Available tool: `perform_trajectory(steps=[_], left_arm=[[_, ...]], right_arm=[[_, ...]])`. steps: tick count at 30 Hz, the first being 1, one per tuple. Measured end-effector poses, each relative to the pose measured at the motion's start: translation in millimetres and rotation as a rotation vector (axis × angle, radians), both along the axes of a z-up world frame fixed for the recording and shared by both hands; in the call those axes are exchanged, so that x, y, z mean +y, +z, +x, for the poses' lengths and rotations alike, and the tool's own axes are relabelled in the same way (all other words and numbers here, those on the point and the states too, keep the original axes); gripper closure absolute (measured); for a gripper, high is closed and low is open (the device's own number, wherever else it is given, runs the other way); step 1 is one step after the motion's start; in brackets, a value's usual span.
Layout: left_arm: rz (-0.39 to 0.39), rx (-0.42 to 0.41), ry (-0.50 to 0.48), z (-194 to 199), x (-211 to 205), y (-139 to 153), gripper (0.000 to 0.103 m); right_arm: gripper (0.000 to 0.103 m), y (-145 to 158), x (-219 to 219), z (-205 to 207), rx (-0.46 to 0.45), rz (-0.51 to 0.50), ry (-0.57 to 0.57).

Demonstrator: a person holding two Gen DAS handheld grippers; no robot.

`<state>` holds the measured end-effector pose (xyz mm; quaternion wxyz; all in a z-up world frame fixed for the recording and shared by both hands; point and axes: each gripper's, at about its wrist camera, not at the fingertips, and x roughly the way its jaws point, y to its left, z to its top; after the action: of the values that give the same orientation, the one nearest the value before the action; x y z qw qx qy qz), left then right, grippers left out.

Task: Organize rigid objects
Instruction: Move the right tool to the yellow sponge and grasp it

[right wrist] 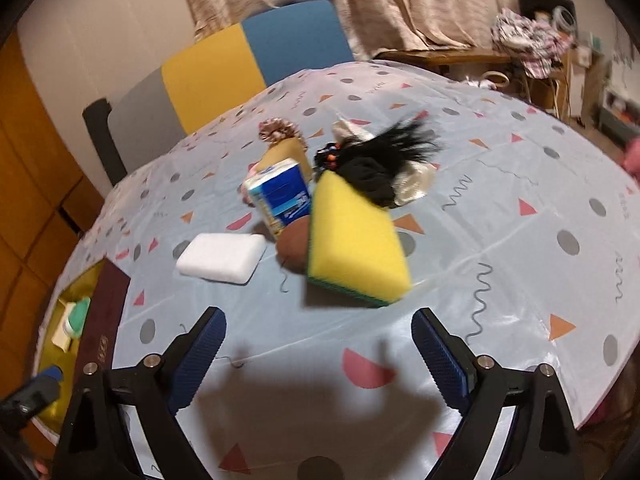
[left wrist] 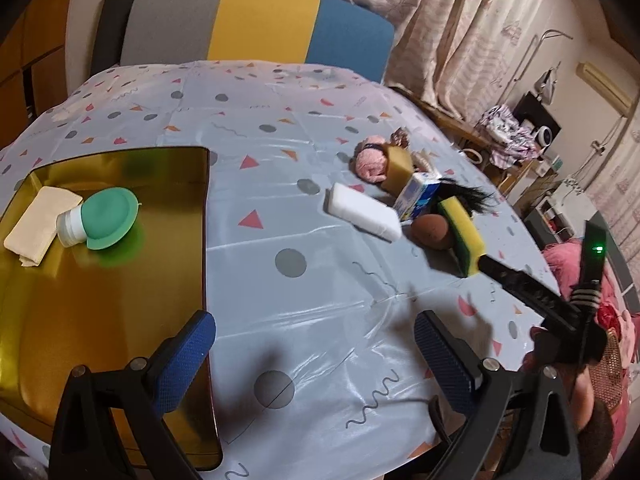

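Both the left hand-held gripper [left wrist: 314, 354] and the right hand-held gripper [right wrist: 318, 354] are wide open and hold nothing. The blue-and-white printed carton [right wrist: 280, 196] stands on the worktop [right wrist: 500, 240] between the white rectangular foam block [right wrist: 222, 258] and the yellow-green sponge [right wrist: 354, 242]; its print is too blurred to read.

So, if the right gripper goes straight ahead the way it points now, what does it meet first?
Probably the yellow sponge with a green underside: it lies straight ahead between the open jaws of the right gripper, nearer than the brown rounded object. Depth is uncertain.
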<state>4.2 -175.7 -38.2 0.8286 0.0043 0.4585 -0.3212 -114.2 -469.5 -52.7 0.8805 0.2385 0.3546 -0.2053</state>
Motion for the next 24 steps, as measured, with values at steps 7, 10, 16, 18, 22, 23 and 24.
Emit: perform_trajectory(steps=[7, 10, 16, 18, 22, 23, 24], left_arm=[[0.022, 0.017, -0.004, -3.6, -4.7, -6.4, 0.002], [0.023, 0.017, 0.0, -4.5, -4.9, -5.8, 0.002], [0.035, 0.012, 0.013, -5.7, -2.4, -4.3, 0.002], [0.037, 0.018, 0.017, -4.7, -2.4, -5.1, 0.002], [0.044, 0.027, 0.017, -3.5, -6.0, -7.0, 0.002], [0.046, 0.032, 0.014, -3.6, -8.2, -8.1, 0.002], [0.048, 0.035, 0.011, -3.8, -10.0, -8.9, 0.002]], right_arm=[[0.004, -5.0, -50.3, 0.2, -0.065, 0.175, -0.075], [0.004, -11.5, -73.6, 17.7, -0.052, 0.225, -0.084], [0.004, -37.8, -101.1, 44.5, -0.036, 0.377, -0.069], [0.004, -45.8, -103.7, 48.4, -0.034, 0.401, -0.071], [0.008, -46.5, -97.3, 53.8, -0.048, 0.374, -0.028], [0.019, -47.2, -95.4, 55.3, -0.046, 0.368, -0.011], [0.026, -48.5, -92.2, 56.6, -0.043, 0.362, 0.008]])
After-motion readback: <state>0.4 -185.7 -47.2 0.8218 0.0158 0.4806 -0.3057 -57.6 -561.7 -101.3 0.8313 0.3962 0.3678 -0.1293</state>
